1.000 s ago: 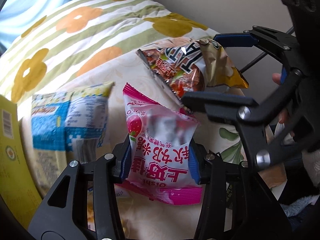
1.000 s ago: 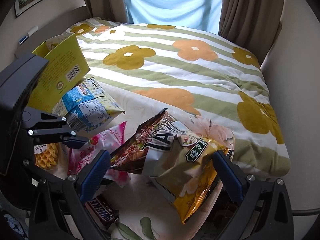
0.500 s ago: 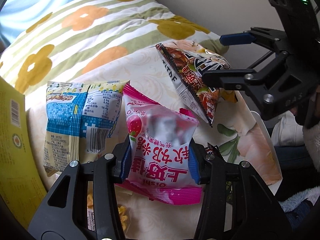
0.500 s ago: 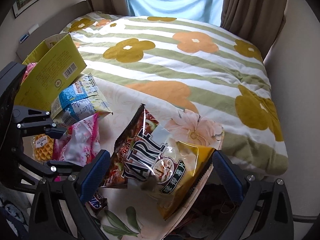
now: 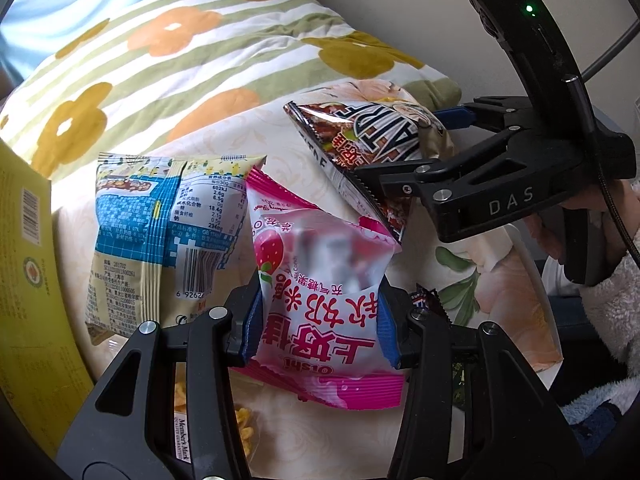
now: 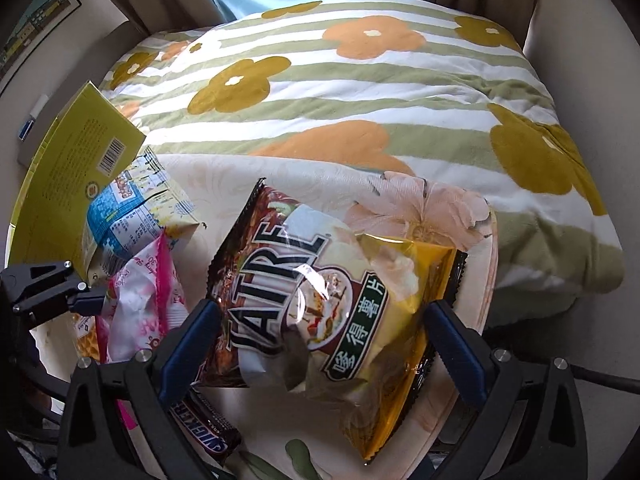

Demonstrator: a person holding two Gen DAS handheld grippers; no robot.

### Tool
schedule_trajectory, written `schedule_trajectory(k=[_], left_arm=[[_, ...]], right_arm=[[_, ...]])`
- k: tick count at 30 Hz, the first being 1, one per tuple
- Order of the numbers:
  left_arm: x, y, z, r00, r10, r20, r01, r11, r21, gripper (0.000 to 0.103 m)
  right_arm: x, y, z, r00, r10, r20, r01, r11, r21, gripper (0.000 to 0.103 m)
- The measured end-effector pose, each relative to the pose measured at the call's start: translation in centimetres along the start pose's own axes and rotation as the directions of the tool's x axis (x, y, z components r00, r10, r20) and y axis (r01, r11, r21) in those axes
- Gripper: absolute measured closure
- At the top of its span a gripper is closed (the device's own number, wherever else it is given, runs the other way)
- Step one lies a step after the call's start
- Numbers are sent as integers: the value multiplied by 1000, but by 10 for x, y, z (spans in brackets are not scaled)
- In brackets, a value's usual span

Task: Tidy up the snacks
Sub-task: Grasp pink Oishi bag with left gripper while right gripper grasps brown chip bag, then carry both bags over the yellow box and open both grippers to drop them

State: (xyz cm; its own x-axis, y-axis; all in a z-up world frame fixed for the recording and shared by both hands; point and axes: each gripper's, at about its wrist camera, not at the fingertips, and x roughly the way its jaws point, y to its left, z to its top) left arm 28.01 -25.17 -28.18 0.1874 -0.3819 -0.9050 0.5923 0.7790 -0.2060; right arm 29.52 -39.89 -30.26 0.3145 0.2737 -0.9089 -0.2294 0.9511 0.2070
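While both of my hands carry a bag each, the job is to set them down tidily. My left tool (image 5: pixel 320 320) is pinching the pink candy bag (image 5: pixel 320 280) at the lower middle of its view, pads pressed into both sides. My right tool (image 6: pixel 320 344) has the brown-and-yellow chip bag (image 6: pixel 320 304) between its blue pads; they press the bag's side edges, so I judge it gripped (loosely, perhaps). I would lower the chip bag flat onto the floral cloth (image 6: pixel 224 184), clear of the blue-and-yellow packet (image 5: pixel 160 240) at centre left, before letting go, since puffed bags slide. Readable: "Oishi" on the pink bag, "ATRE" in big letters on the chip bag, "SNICKERS" on the bar (image 6: pixel 204 428) at the lower left, and "DAS" on the right tool's body. A barcode sits on the yellow box (image 6: pixel 80 148).
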Motion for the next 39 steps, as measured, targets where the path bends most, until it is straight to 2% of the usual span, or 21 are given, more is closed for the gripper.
schedule_trajectory(k=[5,10,15,24,30,35,39], left_arm=[[3,0,0,1000,-2,-7,2,1000,-8,60],[2,0,0,1000,1,-7,-2,1000,-12,60],[-2,-1,-1,1000,8,2,-8,1000,-13,60],[-23,-7,-5,999,3,40,-2,1000,-15,60],[-53,-17,-8,994,9,105,-6,1000,-27,60],[-88,-28,-13,983,34,181,-29,999,-31,60],[-122,-28,-18,967,74,245,-59,996,-70,60]], right_arm=[[2,6,-5,999,-25,29,26,999,-30,1],[-10,21,-12,994,-61,85,69,993,-95,25],[-22,23,-15,990,-51,129,61,995,-79,34],[-51,22,-15,981,-30,191,39,998,-42,36],[-90,28,-13,963,-20,268,29,999,-29,36],[-128,41,-12,940,-7,340,25,999,-47,36],[-155,52,-10,922,25,387,0,998,-66,36]])
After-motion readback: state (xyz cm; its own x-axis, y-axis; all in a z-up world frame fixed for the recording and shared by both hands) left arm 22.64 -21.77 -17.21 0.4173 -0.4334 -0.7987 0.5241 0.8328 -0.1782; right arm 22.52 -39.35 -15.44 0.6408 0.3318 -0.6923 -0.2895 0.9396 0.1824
